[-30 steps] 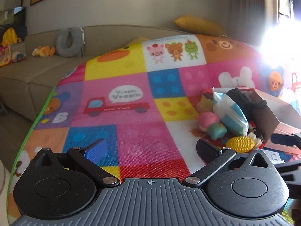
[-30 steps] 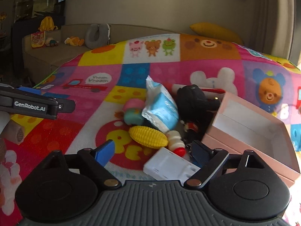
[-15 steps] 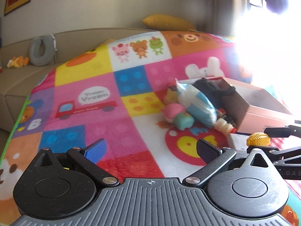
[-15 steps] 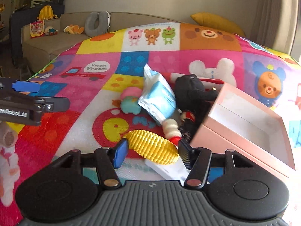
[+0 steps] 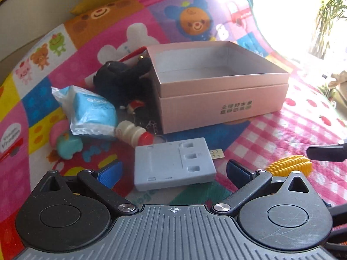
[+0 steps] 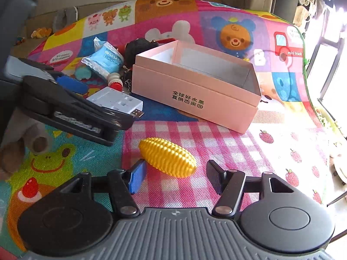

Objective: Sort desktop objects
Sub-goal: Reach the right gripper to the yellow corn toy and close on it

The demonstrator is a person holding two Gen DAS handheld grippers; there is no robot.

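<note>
A yellow toy corn [image 6: 167, 160] lies on the pink checked part of the mat, between the fingers of my right gripper [image 6: 175, 177], which is open around it and not touching. It also shows in the left wrist view [image 5: 289, 166]. My left gripper [image 5: 173, 172] is open, with a grey card-reader box [image 5: 173, 164] lying between its fingers. The open pink box [image 5: 219, 84] stands empty behind it, also in the right wrist view [image 6: 195, 86].
Left of the pink box lie a blue tissue pack [image 5: 91, 112], a black plush toy [image 5: 121, 78], a white and red bottle toy [image 5: 134, 132], a keychain [image 5: 151, 127] and a pink and teal toy [image 5: 65, 138]. The left gripper's body [image 6: 71, 108] shows in the right wrist view.
My right gripper carried the corn to the right onto the checked mat and opened, letting it go. My left gripper swung right and now straddles the grey box.
</note>
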